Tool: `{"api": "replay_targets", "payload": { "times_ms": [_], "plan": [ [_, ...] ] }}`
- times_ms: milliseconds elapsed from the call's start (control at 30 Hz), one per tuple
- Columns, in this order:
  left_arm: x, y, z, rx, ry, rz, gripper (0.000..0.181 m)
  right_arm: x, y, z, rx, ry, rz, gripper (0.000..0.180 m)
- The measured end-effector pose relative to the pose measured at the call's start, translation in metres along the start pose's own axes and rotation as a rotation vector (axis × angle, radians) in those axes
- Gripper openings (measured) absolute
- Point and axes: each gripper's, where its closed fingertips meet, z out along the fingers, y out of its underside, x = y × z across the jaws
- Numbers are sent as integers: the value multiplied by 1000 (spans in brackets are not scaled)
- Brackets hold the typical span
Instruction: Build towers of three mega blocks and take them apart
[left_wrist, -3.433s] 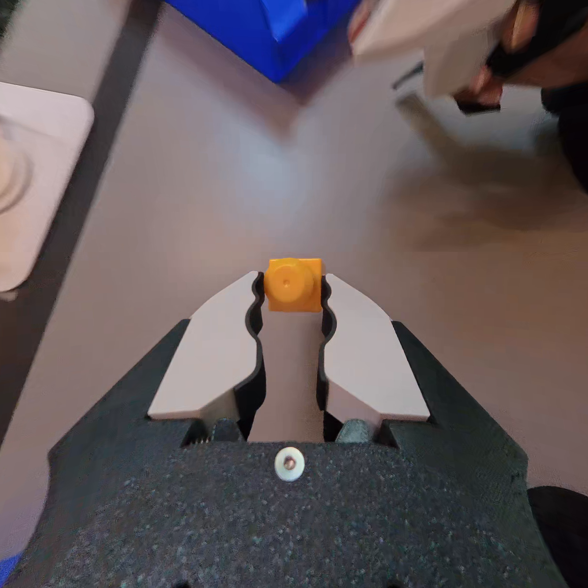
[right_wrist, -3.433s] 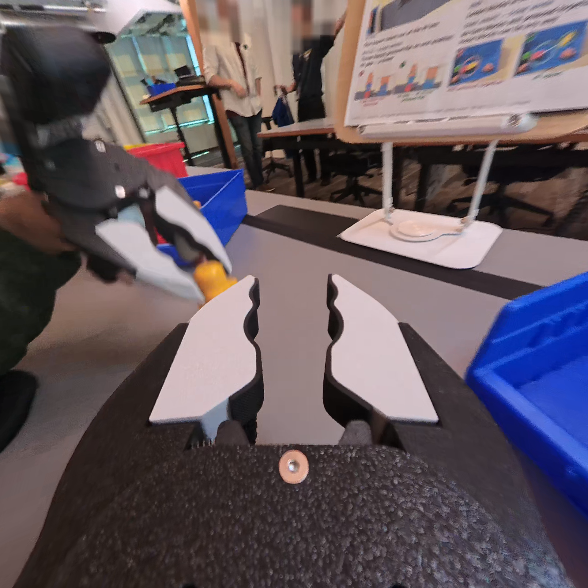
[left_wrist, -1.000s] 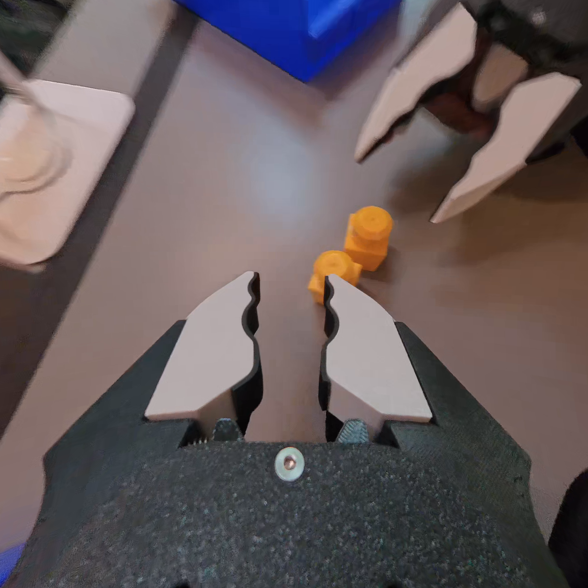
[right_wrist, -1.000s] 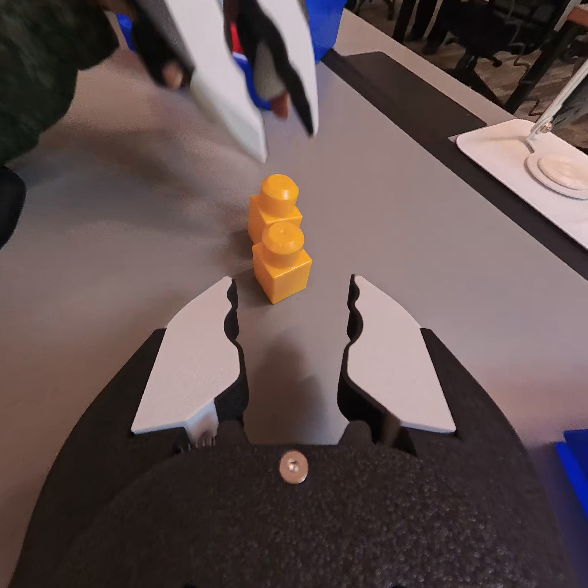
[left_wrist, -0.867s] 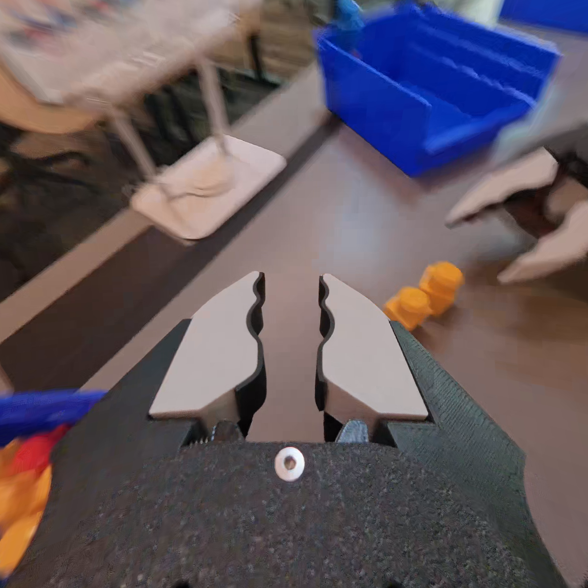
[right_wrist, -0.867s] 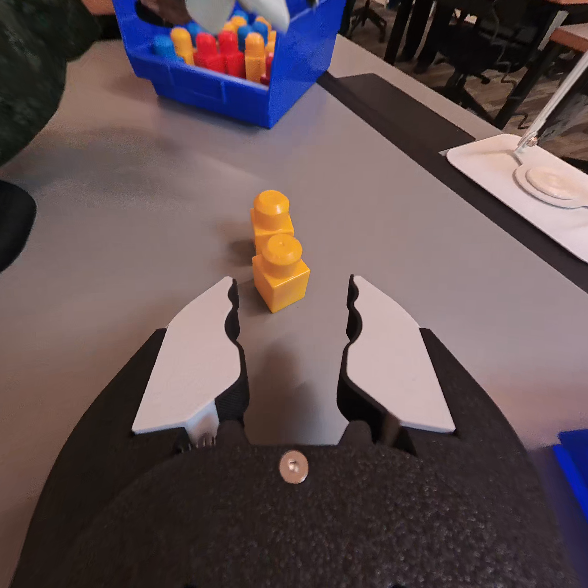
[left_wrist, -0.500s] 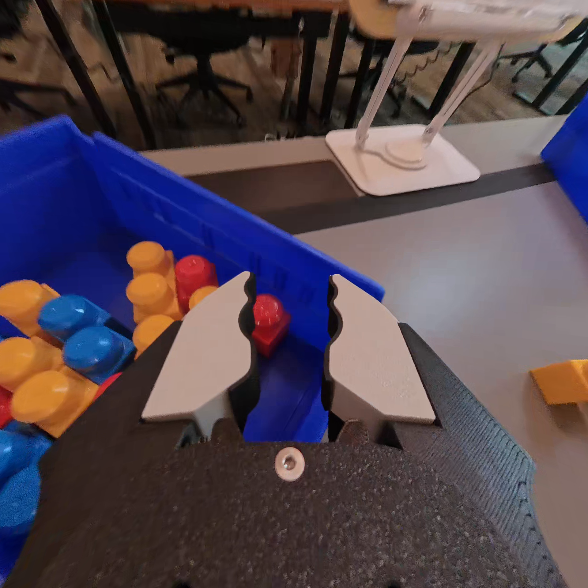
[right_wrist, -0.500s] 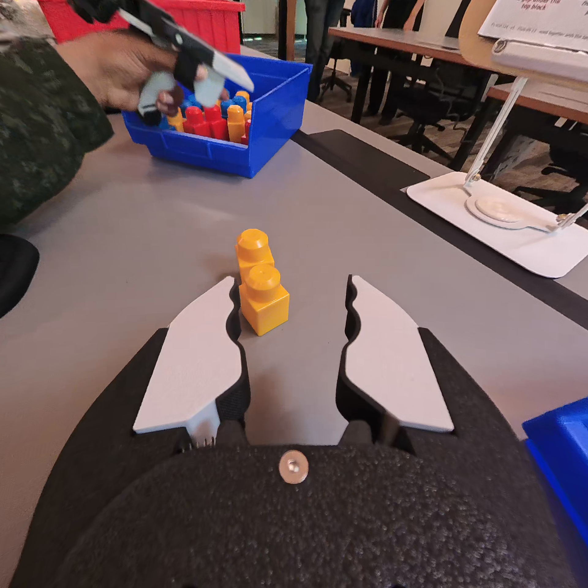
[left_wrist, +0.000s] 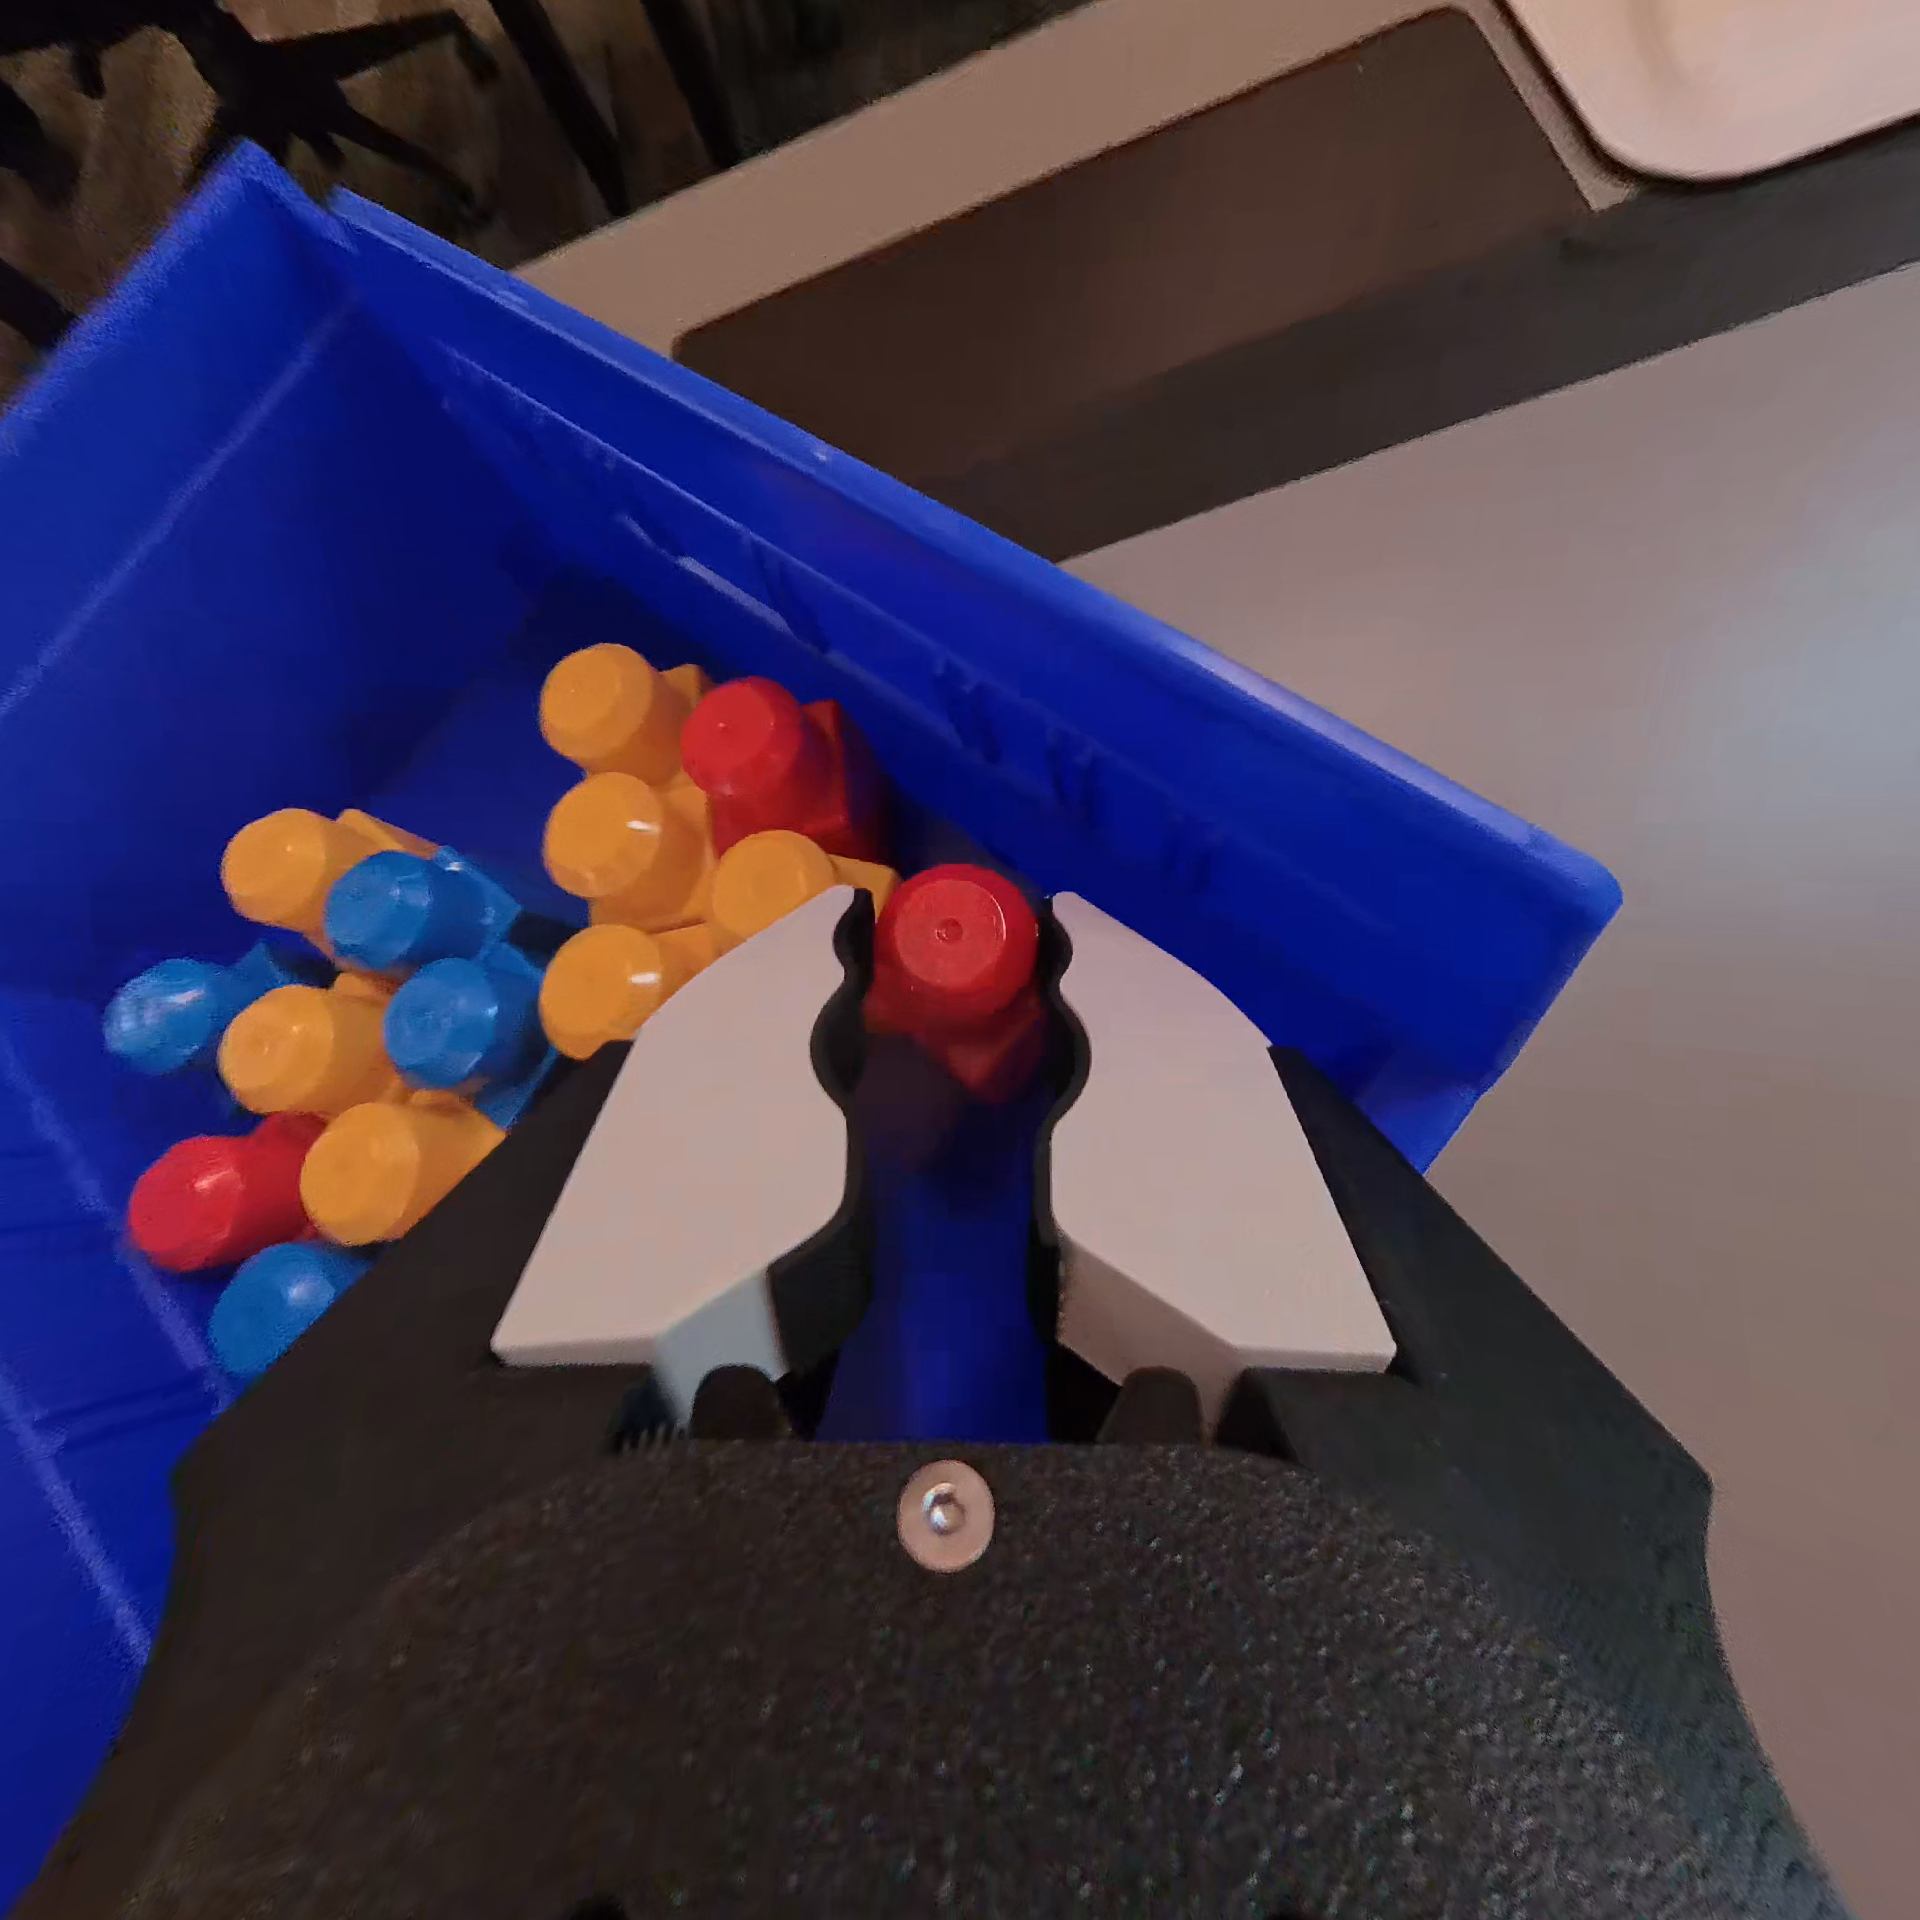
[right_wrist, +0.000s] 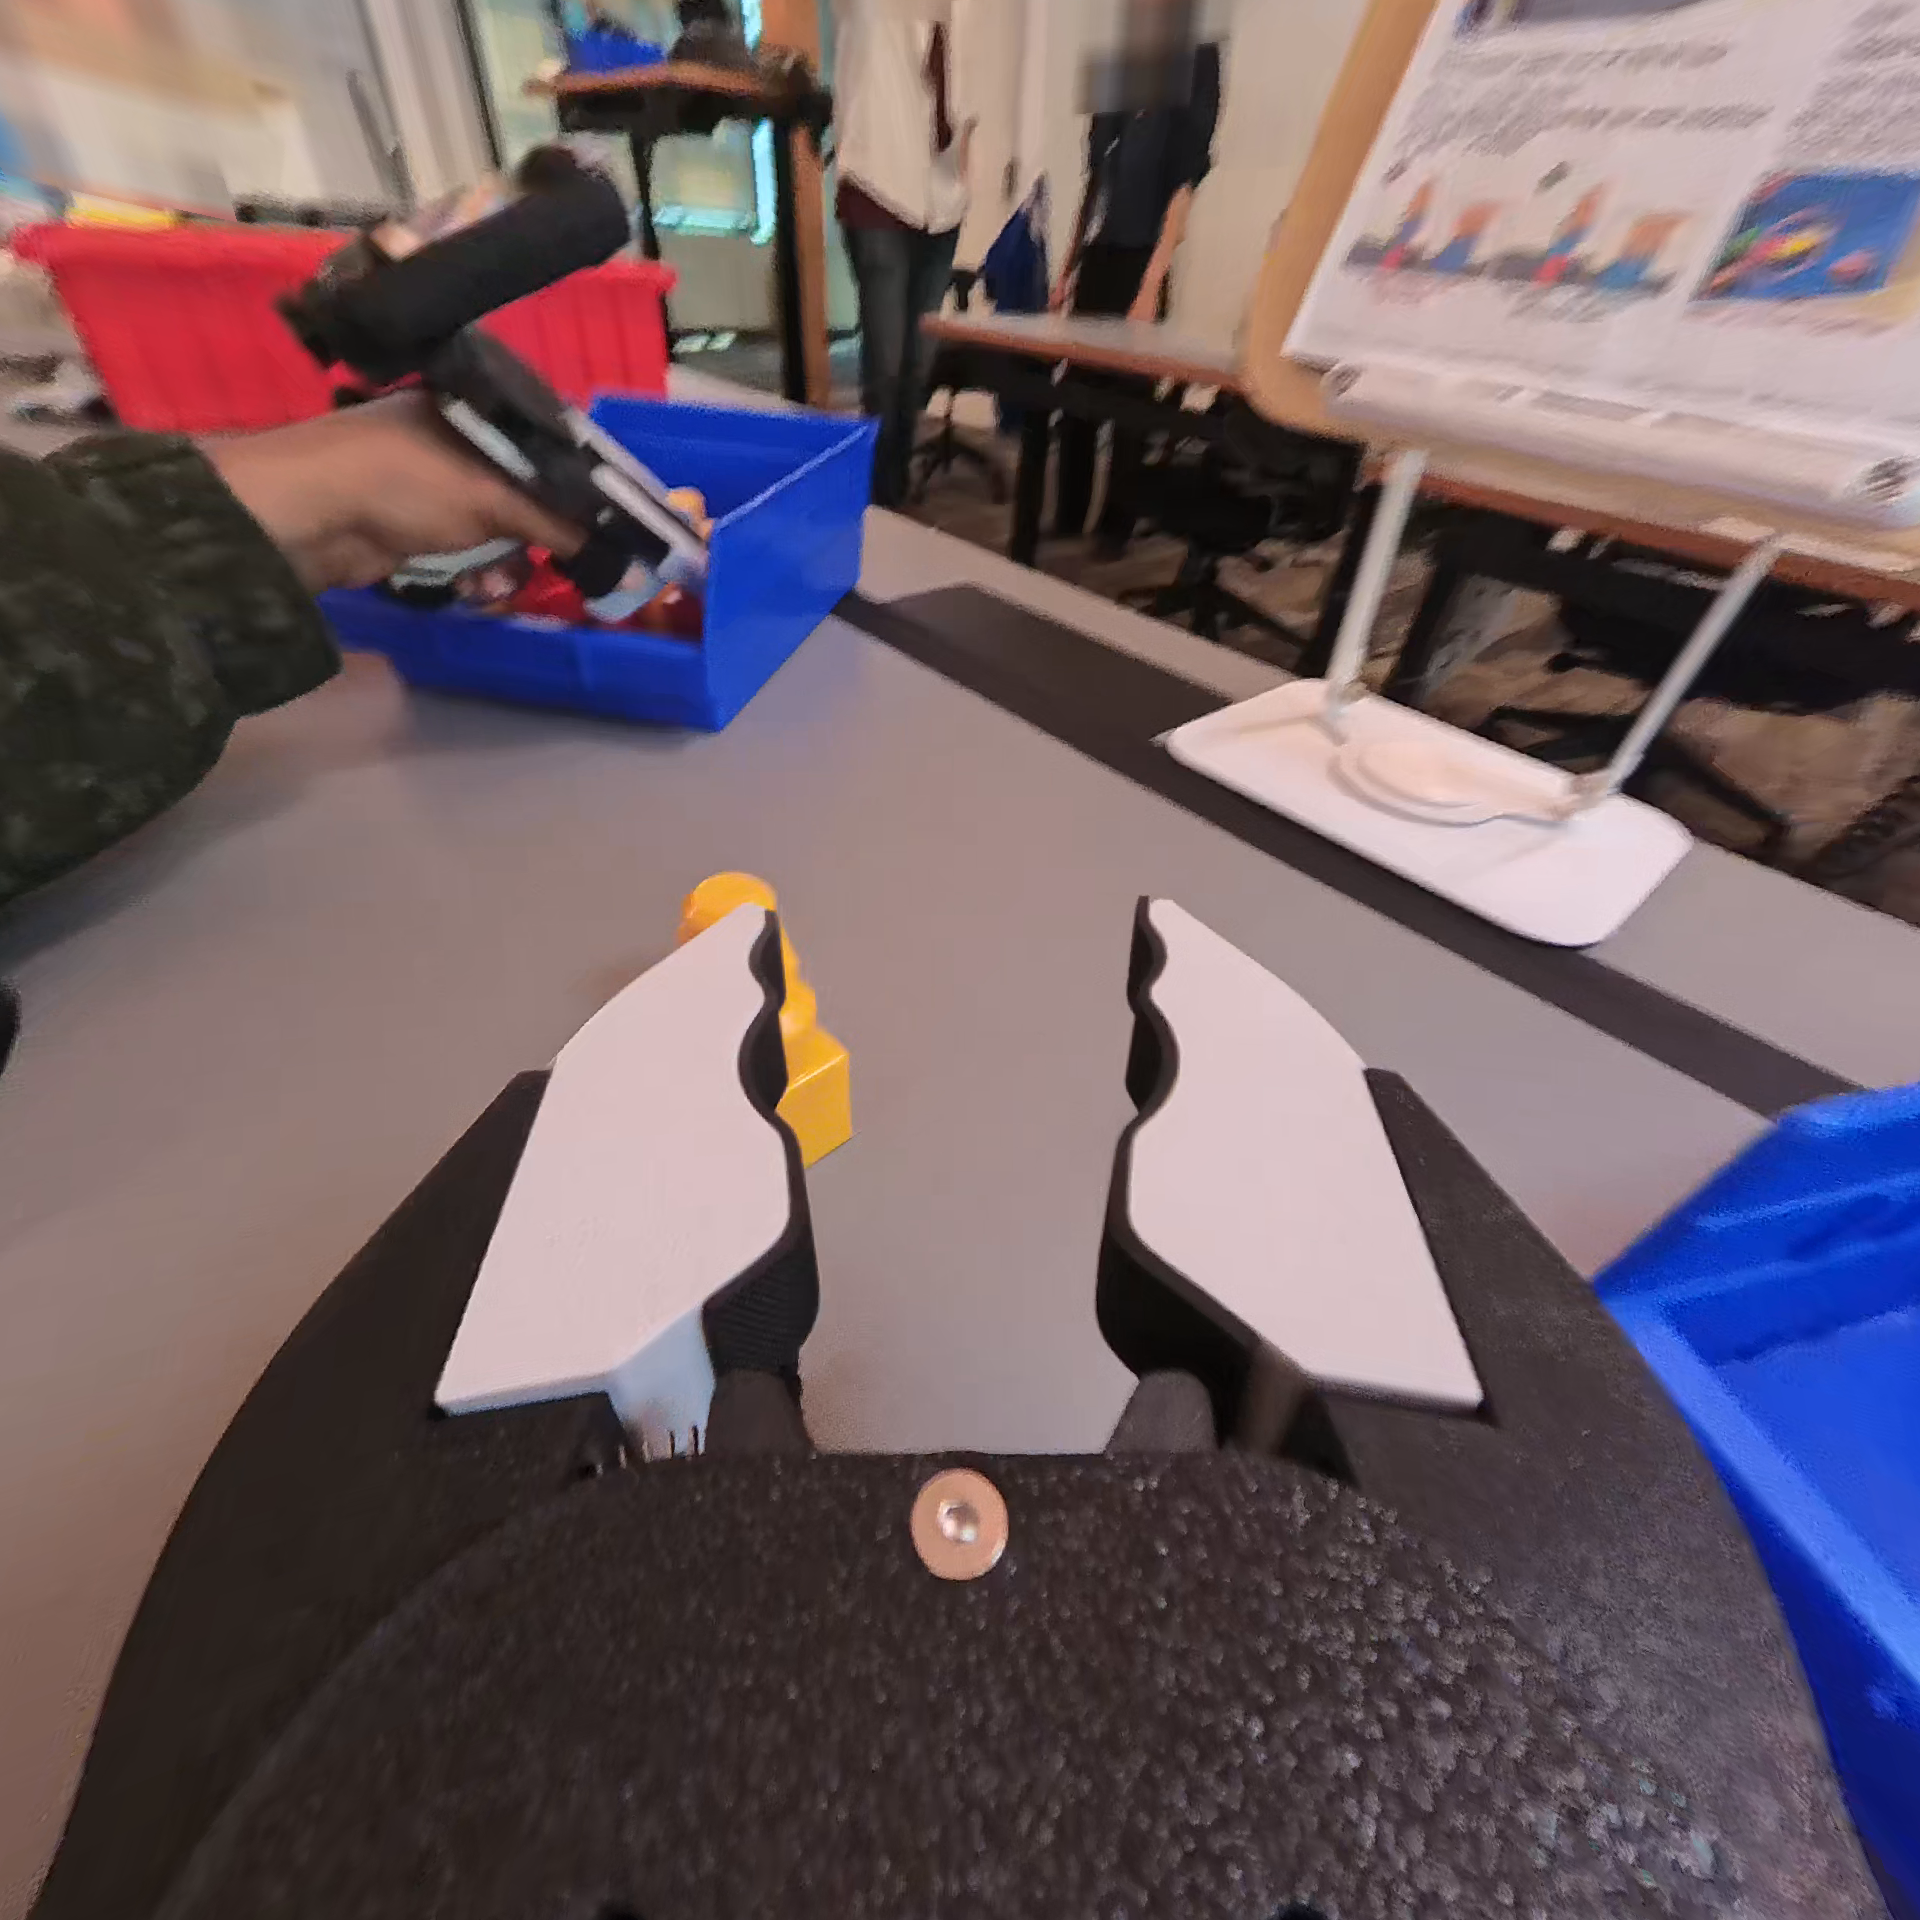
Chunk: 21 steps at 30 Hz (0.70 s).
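Note:
My left gripper (left_wrist: 951, 906) is down inside a blue bin (left_wrist: 1143, 717), shut on the stud of a red block (left_wrist: 951, 951) by the bin's near wall. Several orange, blue and red blocks (left_wrist: 623, 842) lie loose to its left. In the right wrist view the left gripper (right_wrist: 649, 587) shows inside the same bin (right_wrist: 774, 540), held by a hand. My right gripper (right_wrist: 954, 920) is open and empty, low over the grey table. Two orange blocks stand close together on the table: the near one (right_wrist: 821, 1091) and the far one (right_wrist: 727, 899) are both partly hidden behind my left finger.
A second blue bin (right_wrist: 1787, 1309) sits at the right edge. A white stand base (right_wrist: 1455, 821) carrying a poster board stands beyond a dark strip across the table; it also shows in the left wrist view (left_wrist: 1714, 94). A red crate (right_wrist: 187, 322) and people are farther back. Tip to tip, the grippers are about 40 centimeters apart.
My left gripper swung away from the two orange blocks into the blue bin and closed on a red block. My right gripper stayed open and tilted up, with the orange blocks now behind its left finger.

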Motion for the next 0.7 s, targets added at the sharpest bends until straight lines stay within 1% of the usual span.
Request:
{"api": "replay_targets", "payload": {
  "times_ms": [100, 200, 300, 367, 433, 500, 533, 600, 633, 700],
  "plan": [
    [-10, -19, -25, 79, -41, -17, 30, 24, -20, -14, 112, 133, 22, 63],
    [-11, -49, -61, 198, -62, -16, 30, 53, -37, -37, 213, 325, 21, 59],
    [6, -77, -96, 304, -17, 10, 30, 67, -43, -50, 255, 402, 49, 56],
    [36, -94, -117, 380, 112, 54, 30, 71, -39, -51, 244, 412, 72, 52],
    [80, -109, -143, 476, 331, 102, 30, 77, -31, -49, 195, 452, 77, 50],
    [118, -117, -168, 534, 533, 125, 30, 80, -24, -47, 159, 476, 80, 48],
    [133, -120, -178, 554, 597, 141, 30, 80, -20, -44, 138, 474, 86, 48],
    [156, -122, -189, 577, 670, 194, 30, 75, -12, -35, 97, 429, 108, 50],
    [166, -121, -192, 583, 703, 219, 30, 68, -7, -27, 76, 376, 123, 55],
    [186, -121, -201, 592, 799, 230, 30, 46, 7, -7, 8, 217, 166, 74]
  ]
}}
